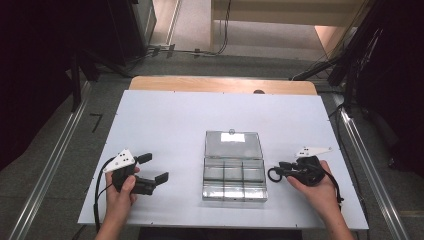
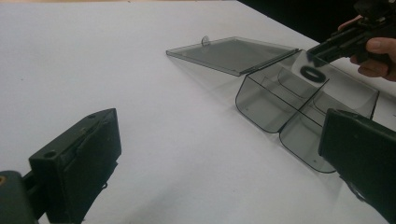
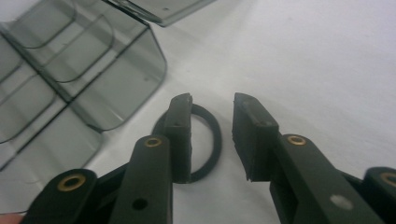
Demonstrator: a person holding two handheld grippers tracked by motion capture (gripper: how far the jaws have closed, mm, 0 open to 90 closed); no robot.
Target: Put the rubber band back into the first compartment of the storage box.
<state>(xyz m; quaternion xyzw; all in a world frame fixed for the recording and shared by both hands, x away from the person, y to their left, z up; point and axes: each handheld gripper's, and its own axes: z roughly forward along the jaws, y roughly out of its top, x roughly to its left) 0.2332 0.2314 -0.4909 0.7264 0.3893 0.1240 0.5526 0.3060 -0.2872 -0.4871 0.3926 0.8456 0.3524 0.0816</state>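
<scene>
White table (image 1: 165, 120) sitting on a wooden base (image 1: 220, 84), lying lit amid dark surroundings.
Standing on grey floor (image 1: 107, 90), flanked by metal rails (image 1: 50, 170) running along both sides; black cables (image 1: 200, 51) trailing across the floor beyond; pale wooden furniture (image 1: 280, 12) catching light at the far end, black equipment (image 1: 127, 25) looming in shadow at left and right.

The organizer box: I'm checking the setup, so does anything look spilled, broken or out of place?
Nothing stands out. The clear box sits square with its lid open flat, compartments empty. A black ring lies on the table beside it, at the right gripper.
</scene>
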